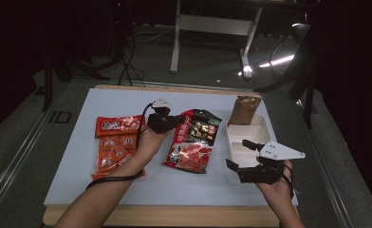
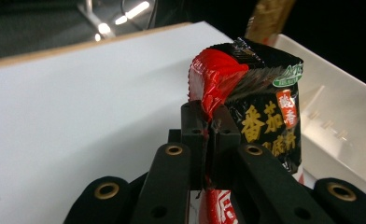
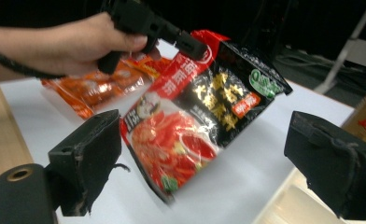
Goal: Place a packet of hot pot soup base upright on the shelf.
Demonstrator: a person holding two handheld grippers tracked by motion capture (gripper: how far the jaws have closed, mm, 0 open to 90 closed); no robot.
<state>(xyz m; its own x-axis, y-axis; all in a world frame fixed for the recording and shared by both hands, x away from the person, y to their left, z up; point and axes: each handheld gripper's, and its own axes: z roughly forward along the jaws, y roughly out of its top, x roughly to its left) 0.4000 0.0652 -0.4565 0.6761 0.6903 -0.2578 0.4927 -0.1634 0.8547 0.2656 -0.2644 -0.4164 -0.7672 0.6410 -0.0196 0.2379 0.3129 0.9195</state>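
The left tool (image 1: 173,121) is clamped on the upper left corner of the red-and-black sauce packet (image 1: 193,141), its jaws pressed together over the red edge, as the left gripper view shows close up (image 2: 208,122). The packet sits mid-table, its top raised by the grip and its lower end tilted down toward the table, long axis running near to far. The white tray (image 1: 261,124) lies just to its right, so the coming move likely carries the packet rightward into it. The right tool (image 1: 243,153) hovers over the tray's near end with its jaws spread wide, holding nothing; it is the nearer hand to the tray and could get in the way there. Orange packets (image 1: 115,145) lie to the left, a brown packet (image 1: 245,108) leans at the tray's far end.
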